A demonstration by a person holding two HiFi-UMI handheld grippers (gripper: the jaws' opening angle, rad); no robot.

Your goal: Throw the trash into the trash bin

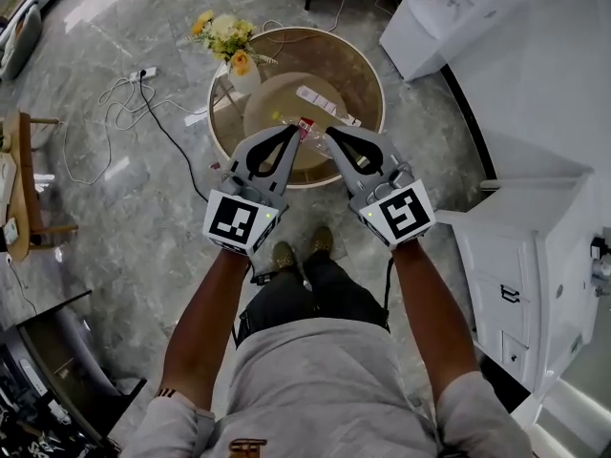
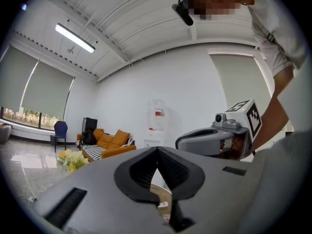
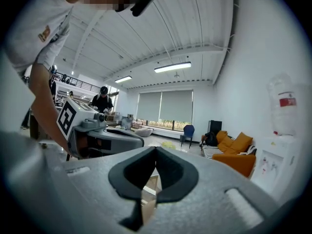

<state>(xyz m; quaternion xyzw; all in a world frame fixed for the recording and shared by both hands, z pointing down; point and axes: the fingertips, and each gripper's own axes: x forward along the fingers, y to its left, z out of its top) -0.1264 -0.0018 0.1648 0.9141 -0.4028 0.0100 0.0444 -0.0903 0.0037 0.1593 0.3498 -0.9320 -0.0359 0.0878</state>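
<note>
The right tool [image 3: 156,150] has its jaws together, empty. The left tool [image 3: 135,138] is beside it on the left, with a sofa [image 3: 236,155] far right.

The small things [image 1: 323,103] on the round table [image 1: 368,79] are too small to identify.

Rnd table [image 1: 363,79] ahead, flowers [image 1: 227,38] L, cabinet [image 1: 535,256] R

I can read no words or numbers; the red label [image 3: 287,102] on the water dispenser [image 3: 275,167] is too blurred.
</note>
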